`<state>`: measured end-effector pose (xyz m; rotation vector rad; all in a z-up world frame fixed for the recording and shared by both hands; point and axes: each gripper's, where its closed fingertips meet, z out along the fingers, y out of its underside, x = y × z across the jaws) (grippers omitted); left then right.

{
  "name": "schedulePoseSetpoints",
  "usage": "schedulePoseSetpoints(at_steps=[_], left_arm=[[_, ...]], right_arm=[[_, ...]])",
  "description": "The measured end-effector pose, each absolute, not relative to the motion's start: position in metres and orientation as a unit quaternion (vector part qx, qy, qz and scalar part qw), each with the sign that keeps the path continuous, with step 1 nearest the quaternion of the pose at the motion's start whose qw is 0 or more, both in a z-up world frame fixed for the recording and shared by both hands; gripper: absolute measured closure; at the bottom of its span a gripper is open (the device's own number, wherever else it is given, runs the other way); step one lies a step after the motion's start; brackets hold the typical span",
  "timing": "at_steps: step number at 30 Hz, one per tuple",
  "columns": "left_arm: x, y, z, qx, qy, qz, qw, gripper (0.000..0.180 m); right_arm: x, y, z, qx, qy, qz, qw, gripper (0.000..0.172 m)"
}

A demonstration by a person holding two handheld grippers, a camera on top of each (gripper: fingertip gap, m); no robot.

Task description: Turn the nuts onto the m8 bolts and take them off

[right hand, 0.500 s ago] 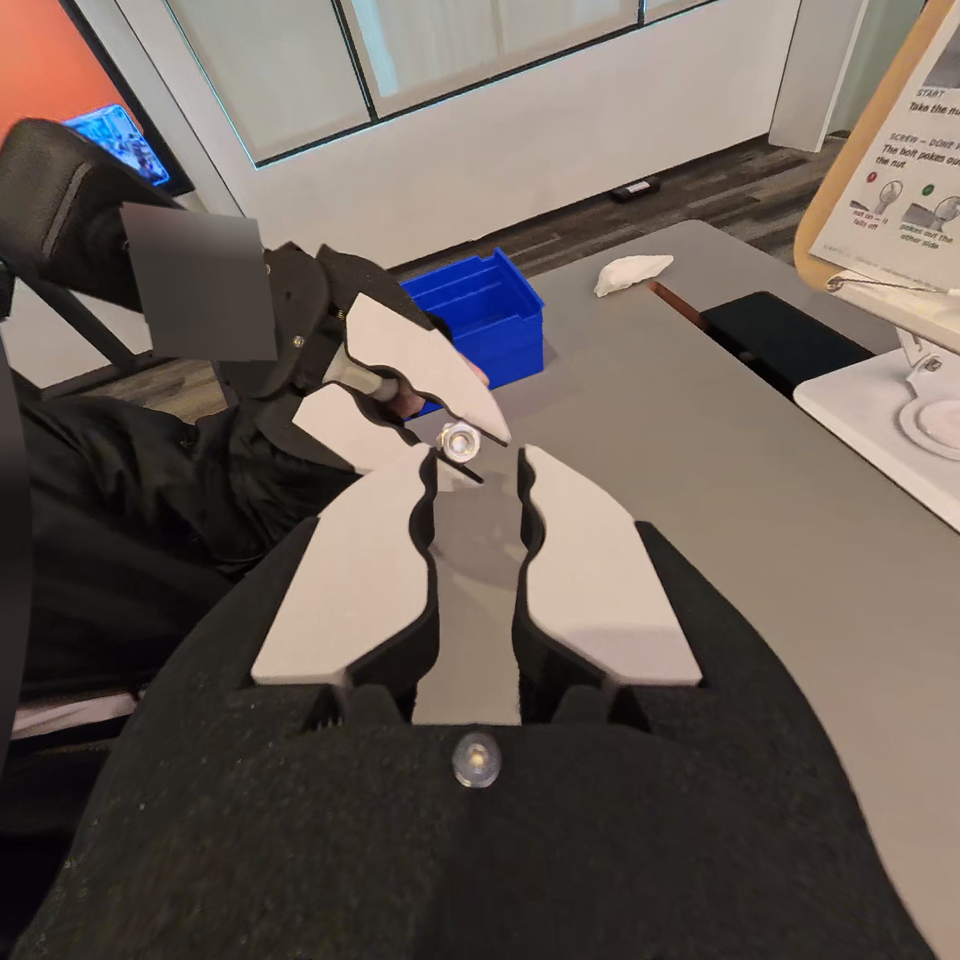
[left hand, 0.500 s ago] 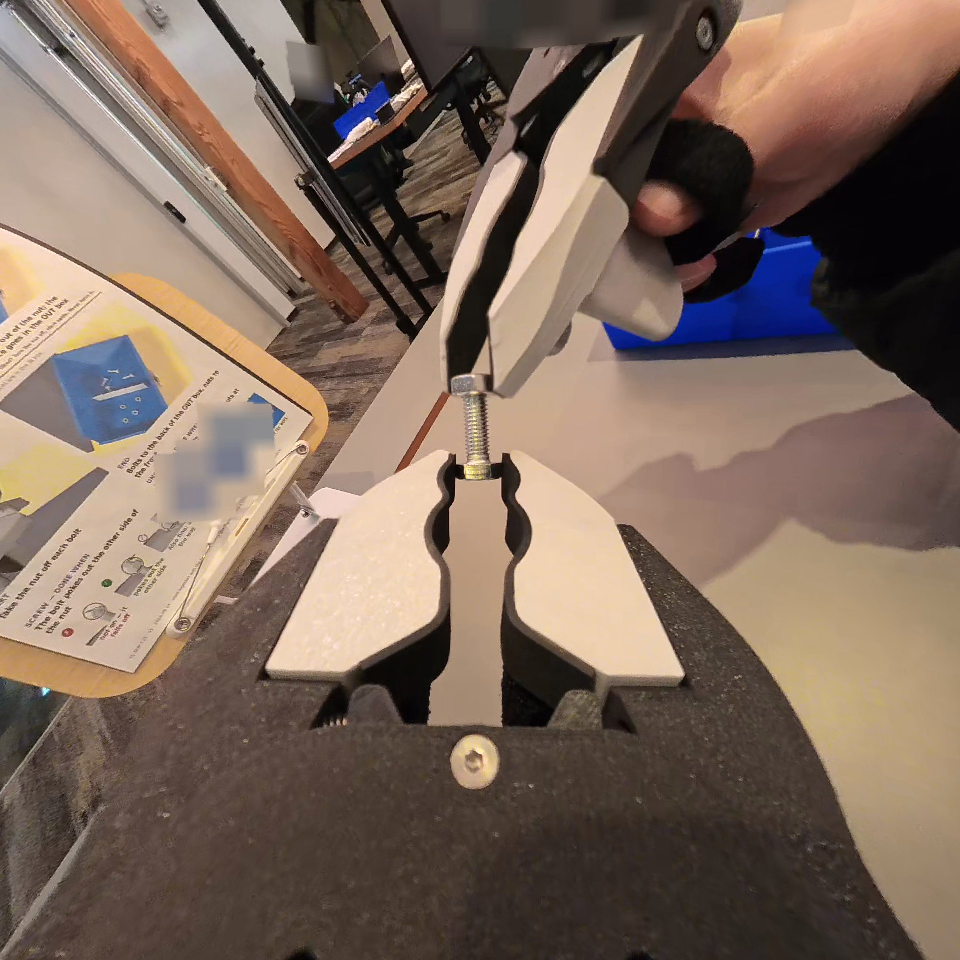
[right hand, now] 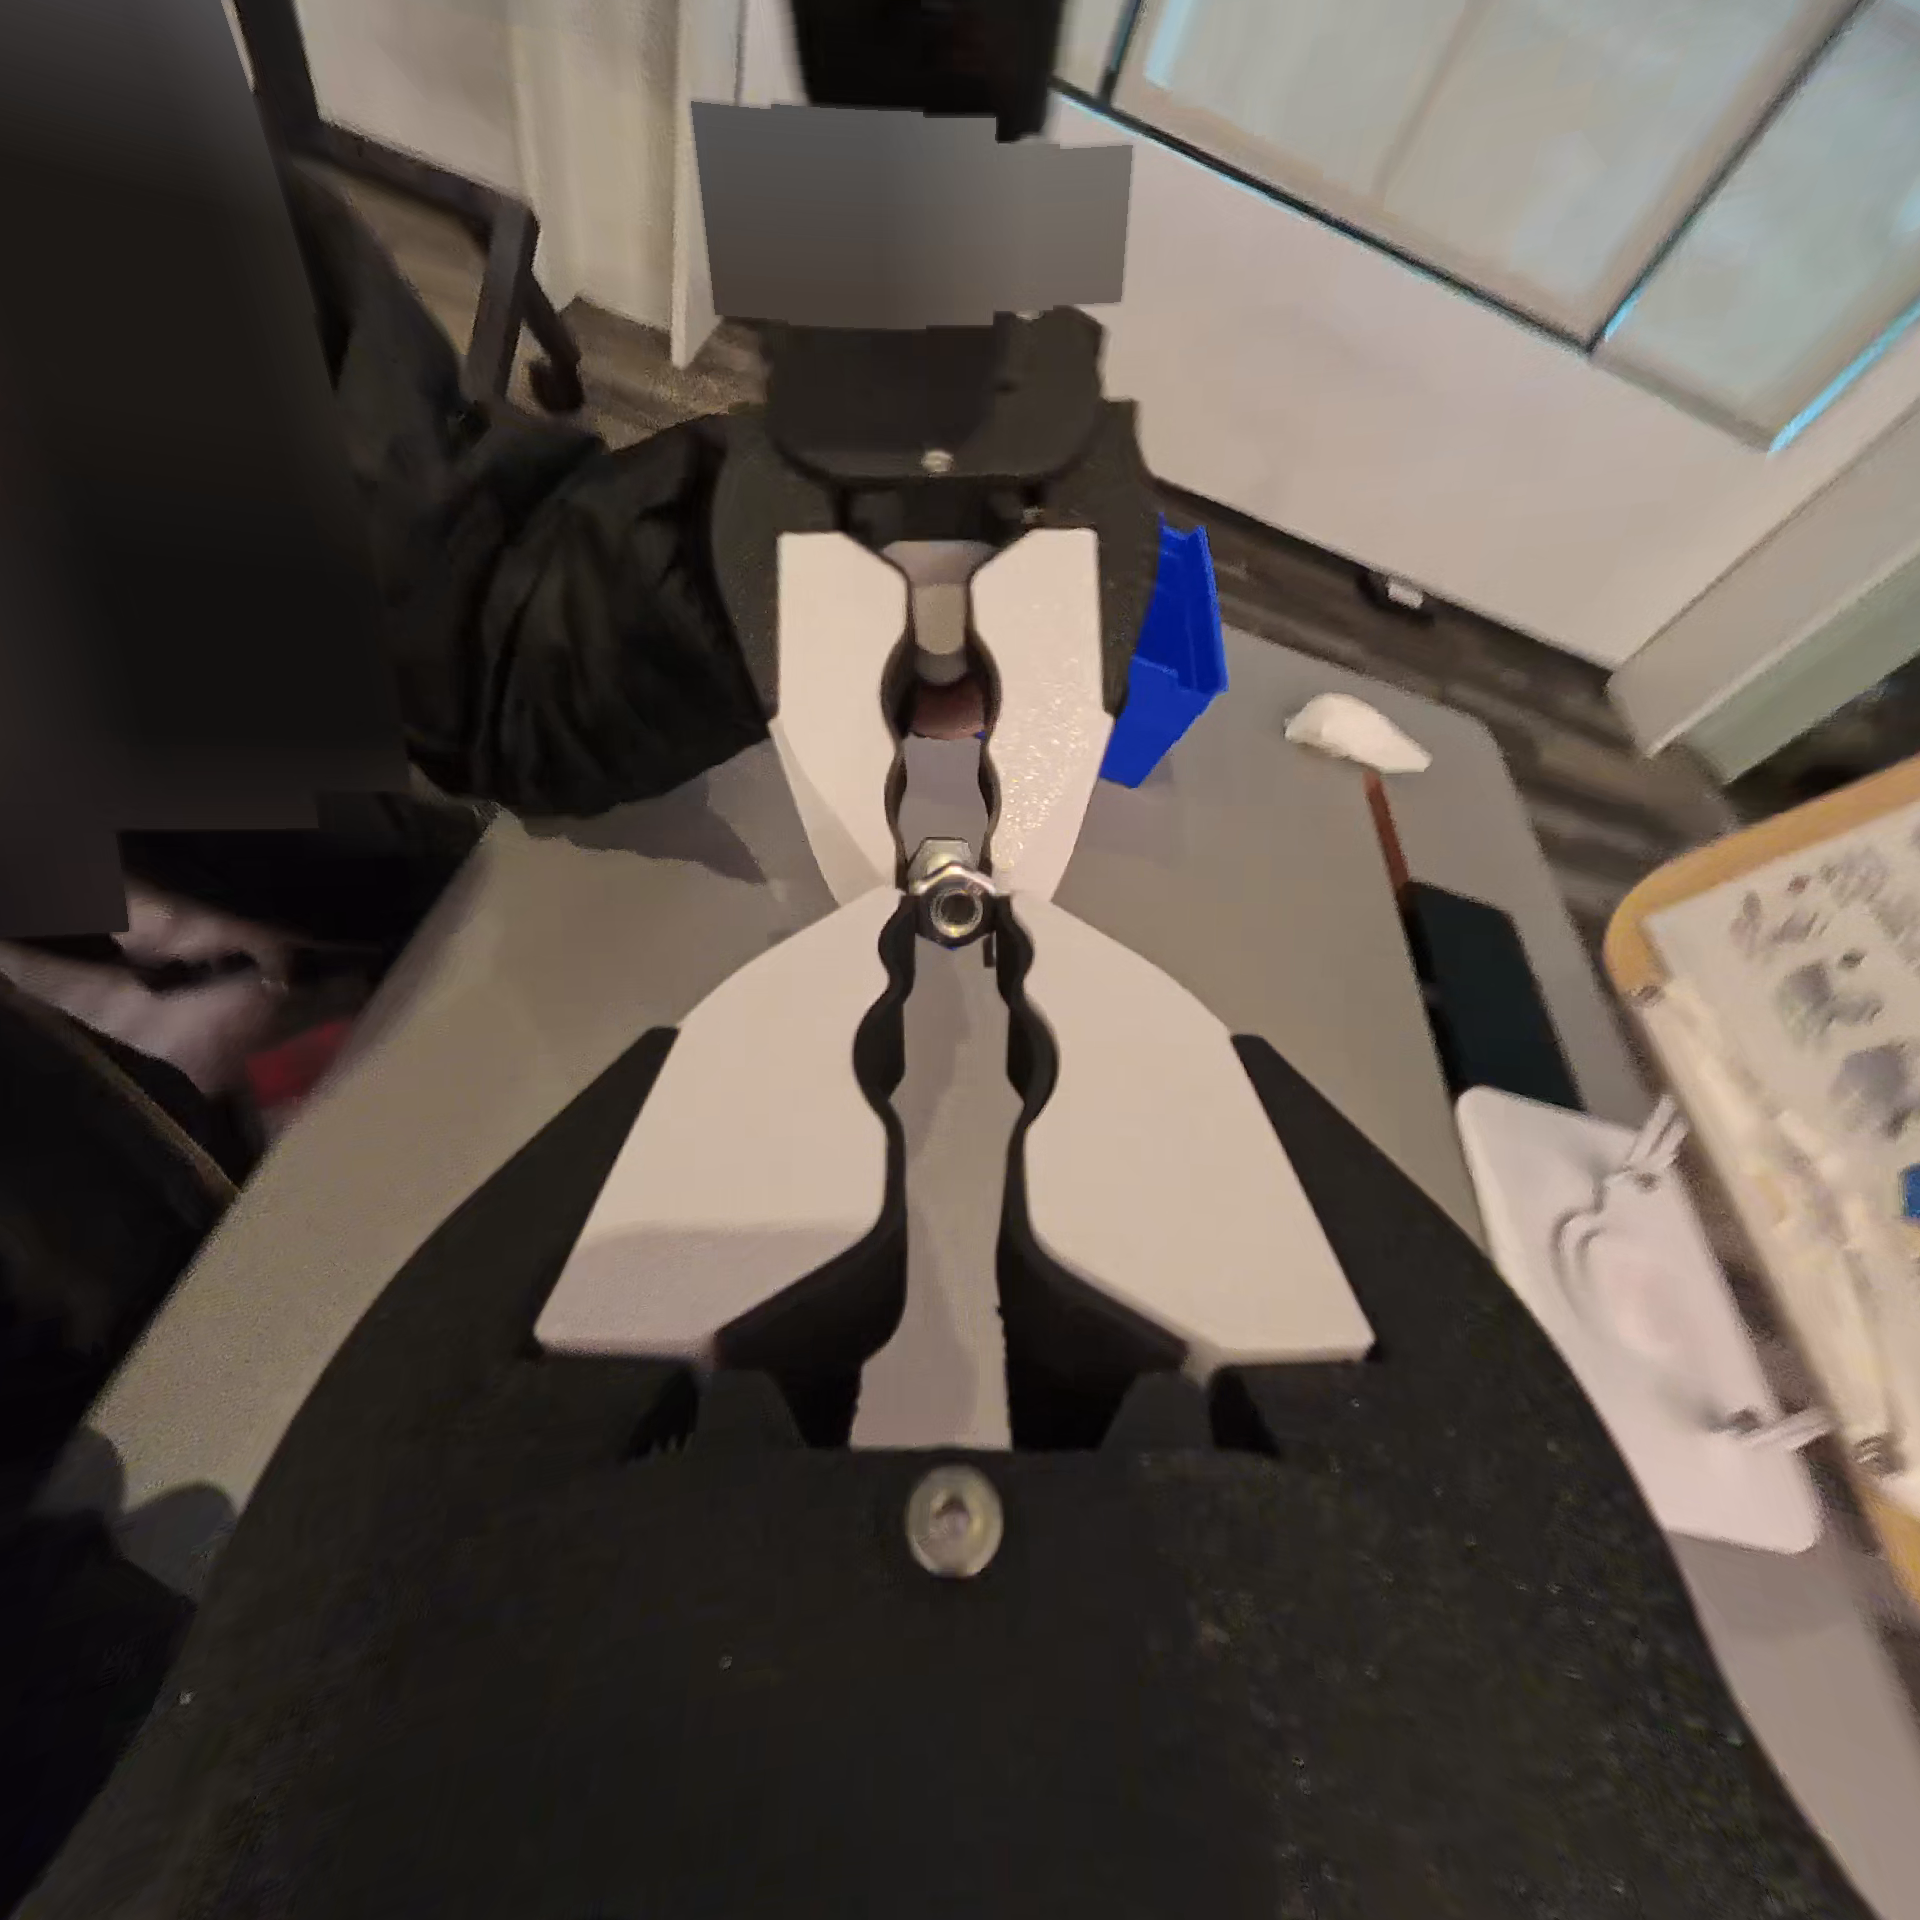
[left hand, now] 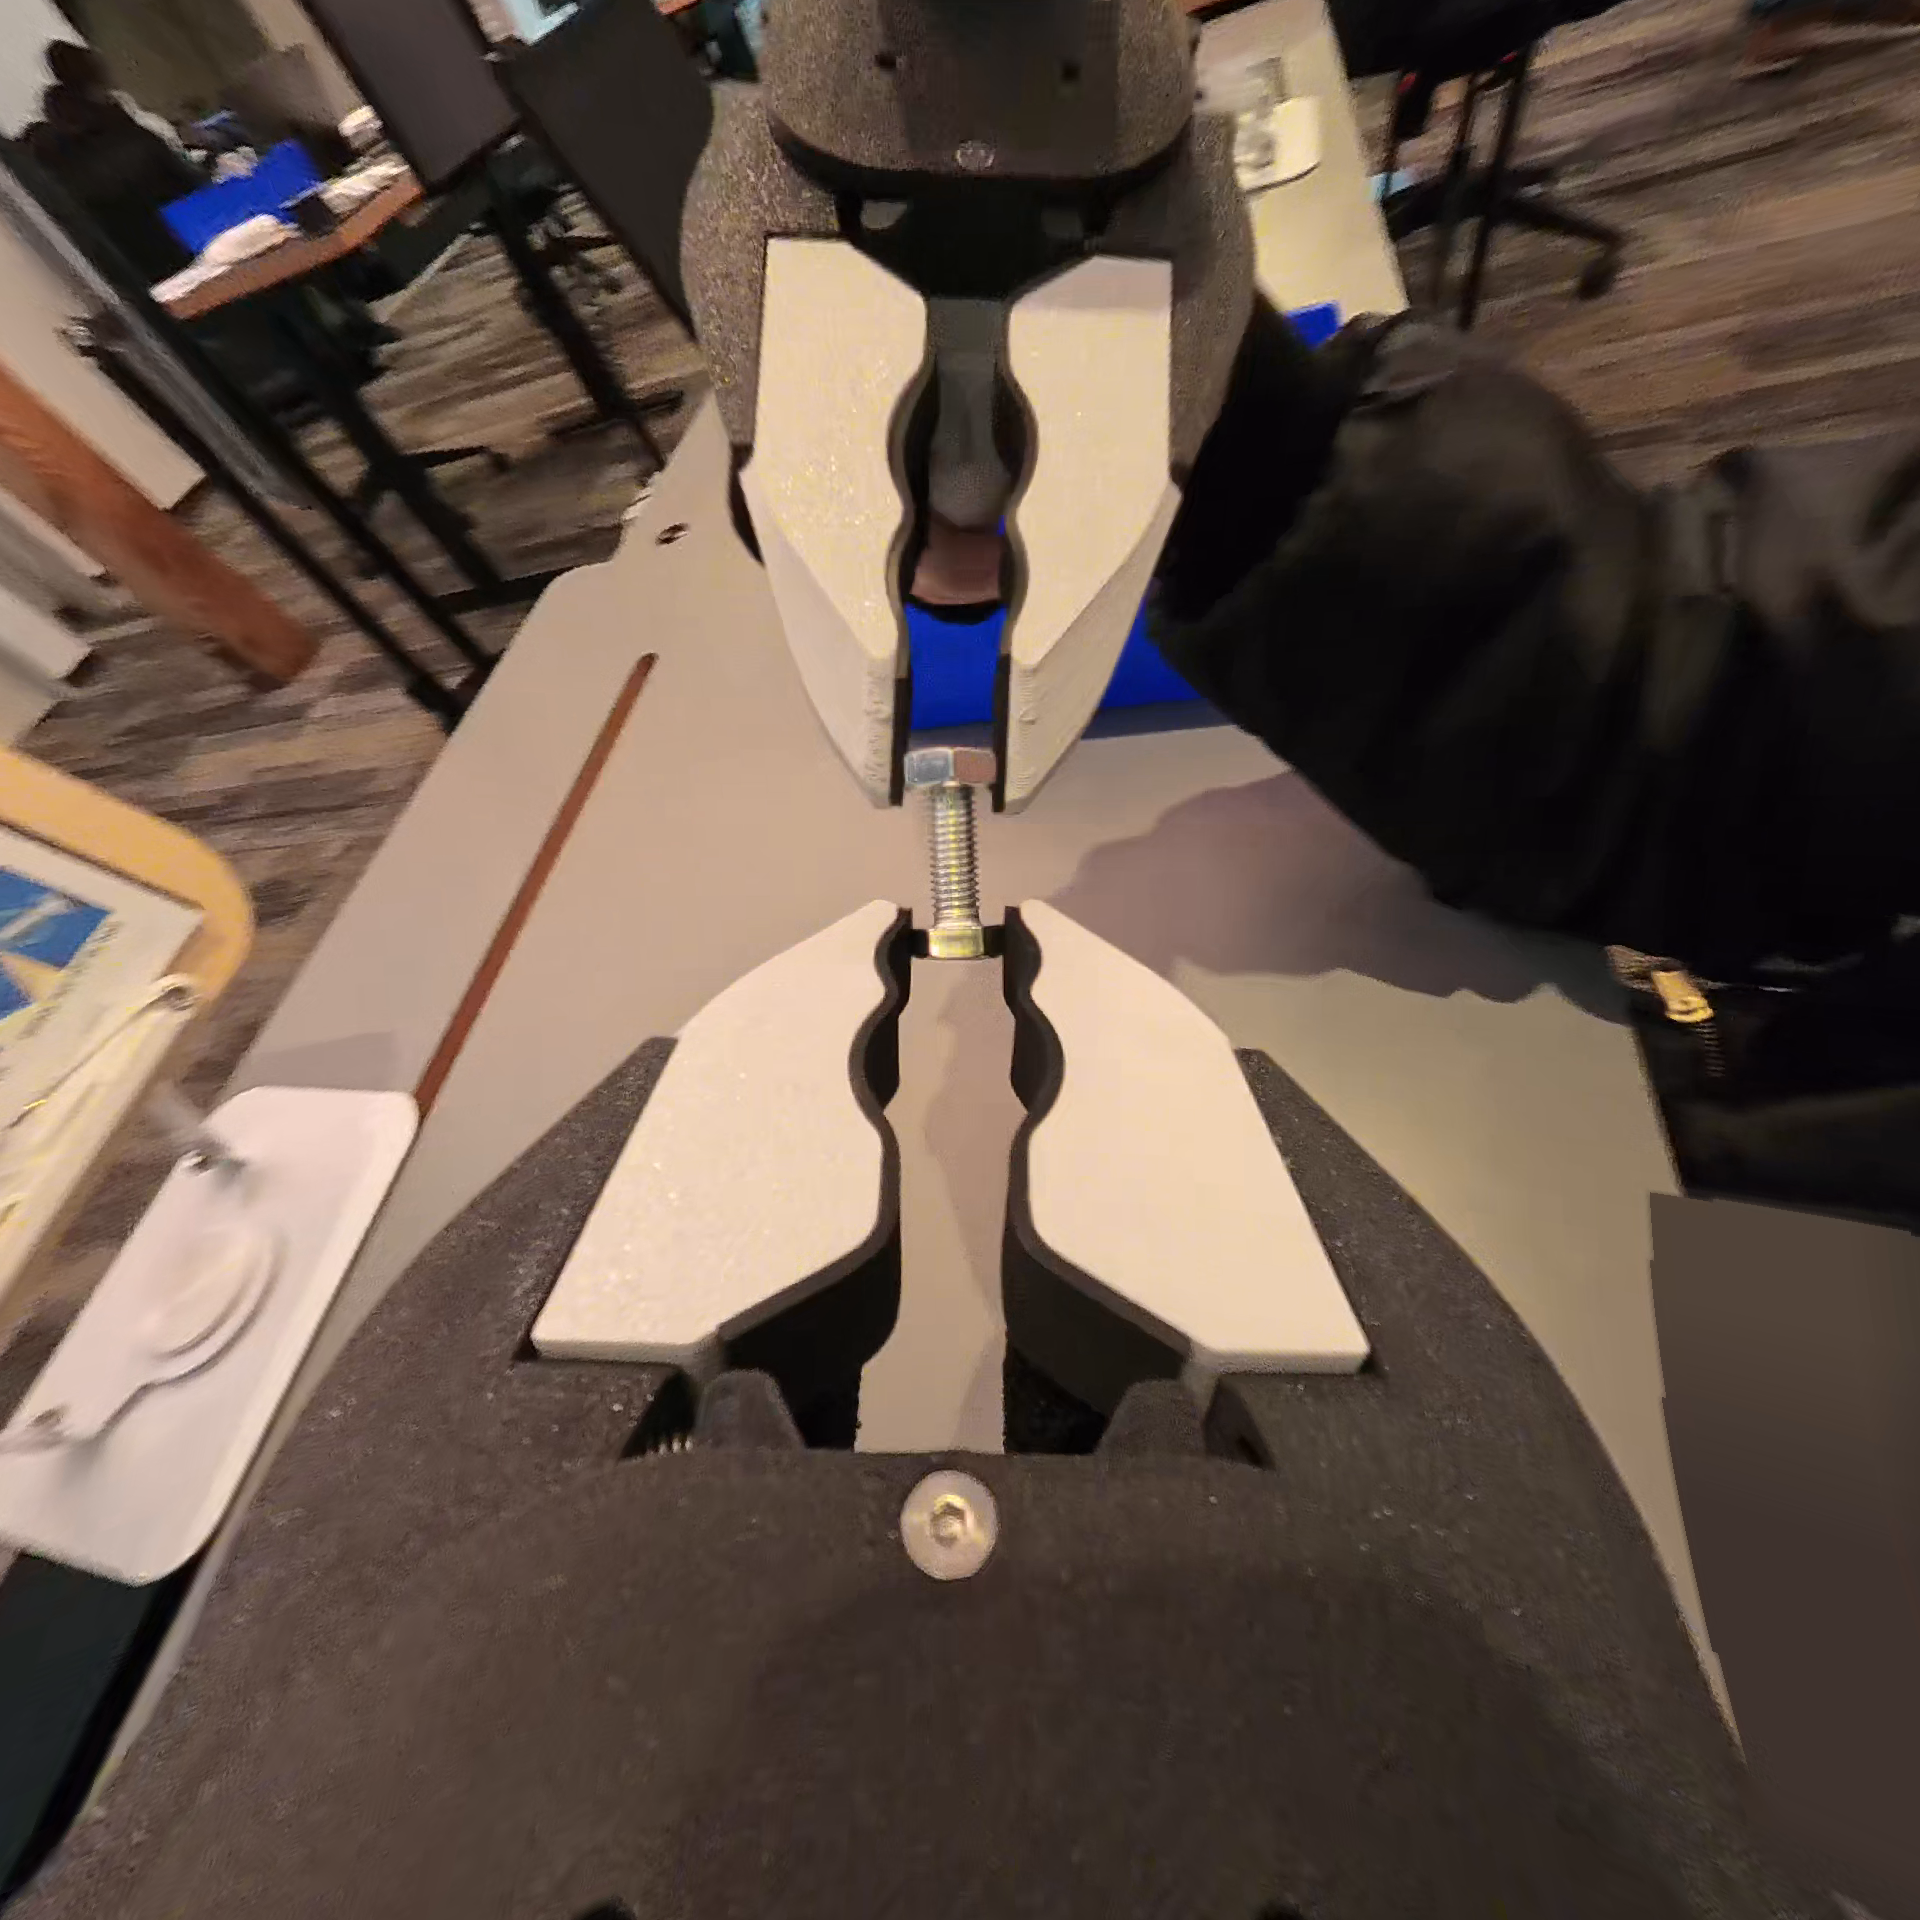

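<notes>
Left wrist view: the left gripper [left hand: 957, 940], pale grainy fingers, clamps the bolt's [left hand: 951, 847] hex head; the threaded steel shank runs far to a hex nut [left hand: 948, 771] pinched by the right gripper [left hand: 948, 774] above the smooth grey table [left hand: 665, 831].

Right wrist view: the right gripper's wavy black pads [right hand: 902, 940] grip the shiny nut, its bore facing near.

Soft indoor light, shadows on the table [left hand: 644, 852]; blurred, wide-angle-warped edges.

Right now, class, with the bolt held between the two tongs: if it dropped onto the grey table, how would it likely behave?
The bolt looks like solid metal, so probably stiff and heavy for its size. Its round threaded shank would likely roll; the hex head may curve or stop it. The shiny finish suggests it is slippery.
</notes>
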<state>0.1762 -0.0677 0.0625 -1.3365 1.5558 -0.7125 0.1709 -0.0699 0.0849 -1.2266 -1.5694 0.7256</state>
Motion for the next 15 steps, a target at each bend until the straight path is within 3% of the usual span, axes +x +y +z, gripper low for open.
schedulePoseSetpoints(at_steps=[10, 15], left_arm=[[0.177, -0.084, 0.066, -0.531, 0.639, -0.352, 0.432, 0.164], [0.175, -0.070, 0.069, -0.543, 0.625, -0.311, 0.468, 0.164]], right_arm=[[0.170, -0.084, 0.089, -0.445, -0.683, 0.259, 0.519, 0.158], [0.169, -0.075, 0.096, -0.478, -0.648, 0.275, 0.526, 0.151]])
